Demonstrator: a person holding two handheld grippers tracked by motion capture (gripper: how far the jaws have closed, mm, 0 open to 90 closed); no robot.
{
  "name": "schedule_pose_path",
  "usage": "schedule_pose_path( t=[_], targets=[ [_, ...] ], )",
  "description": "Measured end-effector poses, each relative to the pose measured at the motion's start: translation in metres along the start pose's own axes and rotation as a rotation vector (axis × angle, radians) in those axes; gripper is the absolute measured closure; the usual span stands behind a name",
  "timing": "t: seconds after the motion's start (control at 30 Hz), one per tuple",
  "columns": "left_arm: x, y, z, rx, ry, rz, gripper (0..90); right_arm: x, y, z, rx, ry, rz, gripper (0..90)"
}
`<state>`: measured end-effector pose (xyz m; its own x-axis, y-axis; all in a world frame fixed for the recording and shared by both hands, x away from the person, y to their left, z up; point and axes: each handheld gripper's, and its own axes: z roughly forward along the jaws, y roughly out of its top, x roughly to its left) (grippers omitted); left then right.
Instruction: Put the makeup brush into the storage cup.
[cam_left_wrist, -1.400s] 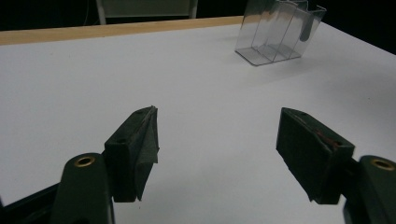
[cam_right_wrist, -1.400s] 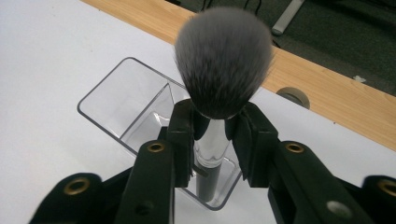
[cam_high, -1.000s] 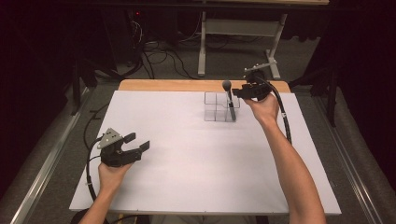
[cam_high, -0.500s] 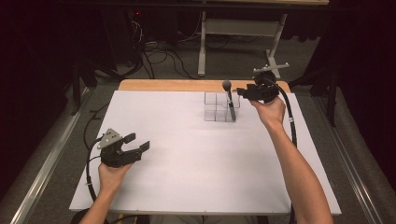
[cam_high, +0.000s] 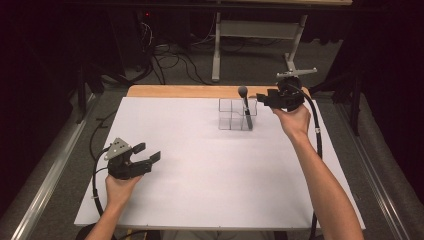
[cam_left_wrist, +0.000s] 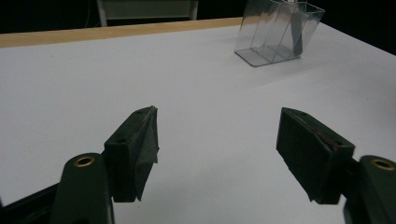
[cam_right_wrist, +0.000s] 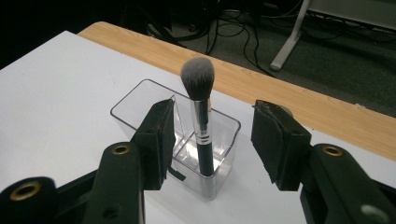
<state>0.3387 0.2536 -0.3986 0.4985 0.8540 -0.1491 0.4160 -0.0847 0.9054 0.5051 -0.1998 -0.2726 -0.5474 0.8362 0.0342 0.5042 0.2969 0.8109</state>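
A clear plastic organizer with several compartments stands at the back of the white table. A makeup brush with a black handle and grey bristles stands upright in its right compartment. My right gripper hovers just right of the brush, pointing at it, open. Its jaws have just been opening, with nothing pressed between the pads. In the right gripper view the brush and organizer stand beyond the right gripper. My left gripper rests open at the front left. In its own view, the left gripper holds nothing.
A white sheet covers the table, with a wooden strip along its far edge. Black cables and a metal table leg lie on the floor behind. The organizer sits far ahead of the left jaws.
My right gripper has drawn back to the right and slightly up, away from the brush, which stays standing in the organizer. The left gripper has not moved.
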Motion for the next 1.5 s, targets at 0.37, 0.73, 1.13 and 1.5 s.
schedule_pose_path(
  t=[0.37,0.73,1.13,1.5],
  targets=[
    [0.000,0.000,0.001,0.003,-0.004,-0.005,30.0,-0.003,-0.005,-0.008,-0.016,0.000,0.002,49.0],
    [0.002,0.000,0.000,0.000,-0.002,-0.008,30.1,-0.011,-0.011,-0.019,-0.029,-0.005,0.018,48.0],
    [0.001,0.000,-0.001,0.000,-0.003,-0.007,30.0,-0.014,-0.018,-0.029,-0.048,-0.002,0.021,47.3],
    [0.001,-0.001,-0.001,-0.002,-0.002,-0.009,29.9,-0.016,-0.021,-0.038,-0.074,0.007,0.020,46.2]
  ],
)
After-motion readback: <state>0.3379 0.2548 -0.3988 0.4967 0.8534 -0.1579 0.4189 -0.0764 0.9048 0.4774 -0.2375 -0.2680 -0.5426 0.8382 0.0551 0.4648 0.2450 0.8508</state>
